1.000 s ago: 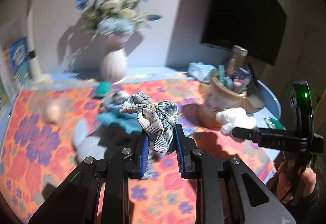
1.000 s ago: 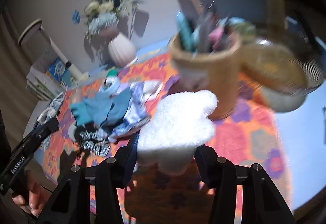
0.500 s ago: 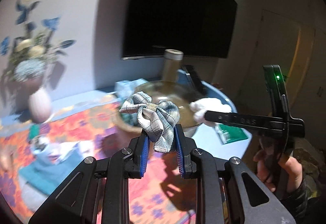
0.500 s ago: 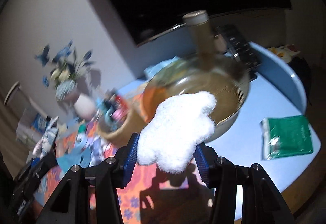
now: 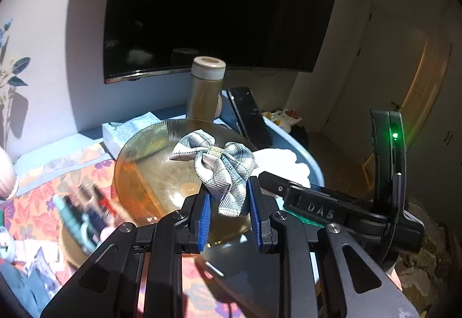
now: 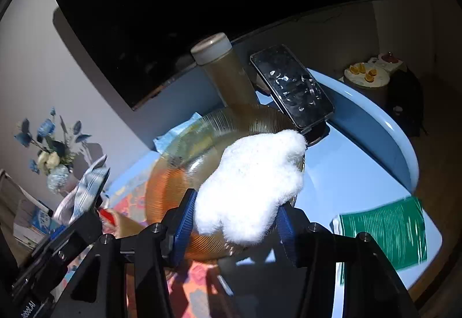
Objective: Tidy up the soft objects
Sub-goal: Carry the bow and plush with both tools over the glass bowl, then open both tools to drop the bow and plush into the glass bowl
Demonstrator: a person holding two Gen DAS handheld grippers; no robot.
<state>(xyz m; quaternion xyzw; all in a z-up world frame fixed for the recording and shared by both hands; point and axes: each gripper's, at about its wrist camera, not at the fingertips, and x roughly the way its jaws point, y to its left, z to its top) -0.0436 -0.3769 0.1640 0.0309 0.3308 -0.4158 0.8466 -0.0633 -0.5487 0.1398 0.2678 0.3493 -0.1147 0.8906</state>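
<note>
A grey plaid fabric bow [image 5: 215, 163] is pinched between the blue pads of my left gripper [image 5: 228, 198], which is shut on it and holds it over a ribbed amber glass bowl [image 5: 144, 176]. My right gripper [image 6: 235, 212] is shut on a white fluffy soft toy [image 6: 254, 179], held above the same bowl [image 6: 164, 188] near its right rim. In the left wrist view the white toy [image 5: 284, 162] shows just right of the bow, with a right finger [image 5: 291, 192] under it. In the right wrist view the bow [image 6: 86, 188] appears at the far left.
Behind the bowl stand a tall tan tumbler [image 6: 228, 72] and a propped black phone [image 6: 291, 87]. A green packet [image 6: 384, 228] lies near the blue table's right edge. A tissue pack [image 5: 127, 130], a cup of pens [image 5: 83, 219], a flower vase [image 6: 55, 165] and a floral cloth [image 5: 31, 208] are to the left.
Both grippers have swung right with their loads, from over the pile of soft things on the floral cloth to above the amber bowl. Both grips look unchanged.
</note>
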